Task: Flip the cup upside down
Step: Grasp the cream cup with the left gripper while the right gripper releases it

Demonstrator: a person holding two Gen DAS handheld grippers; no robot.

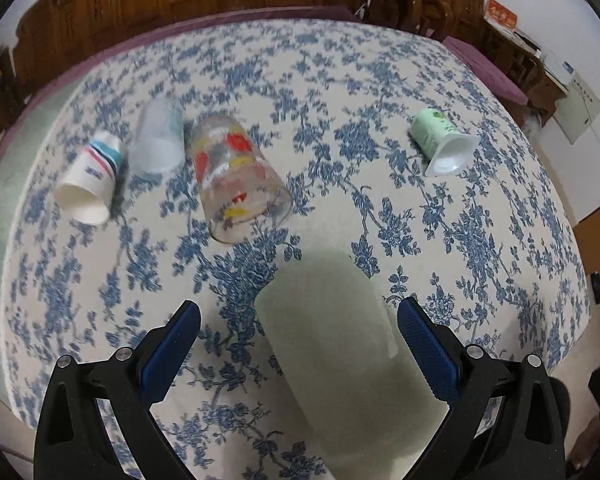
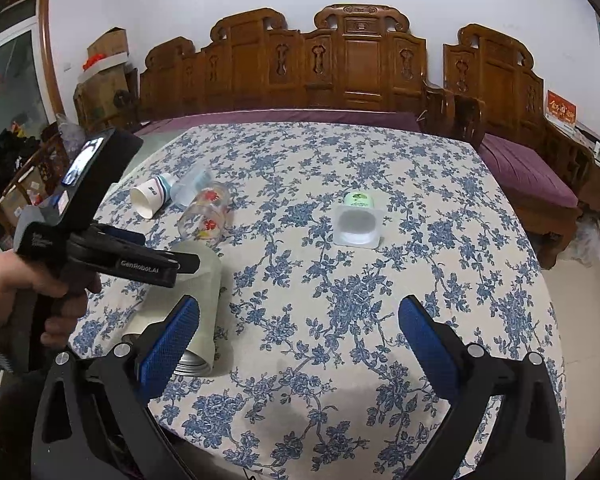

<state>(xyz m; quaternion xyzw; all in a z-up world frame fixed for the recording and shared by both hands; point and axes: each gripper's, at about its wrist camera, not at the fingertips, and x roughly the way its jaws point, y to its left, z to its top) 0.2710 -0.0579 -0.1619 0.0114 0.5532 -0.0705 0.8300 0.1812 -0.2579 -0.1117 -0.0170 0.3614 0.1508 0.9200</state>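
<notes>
A pale green cup (image 1: 340, 360) lies on its side on the floral tablecloth (image 1: 480, 240), between the open fingers of my left gripper (image 1: 298, 344). It also shows in the right wrist view (image 2: 196, 300), with a metal rim facing near, under the left gripper (image 2: 156, 264). My right gripper (image 2: 298, 340) is open and empty above the near table. A glass with red and yellow print (image 1: 236, 180), a frosted cup (image 1: 158, 140), a striped paper cup (image 1: 90, 180) and a green yogurt cup (image 1: 444, 140) all lie on their sides.
Carved wooden benches (image 2: 360, 64) with purple cushions (image 2: 528, 176) border the far and right sides of the table. Cardboard boxes (image 2: 104, 76) stand at the far left. The table's right edge drops to a tiled floor (image 2: 580, 320).
</notes>
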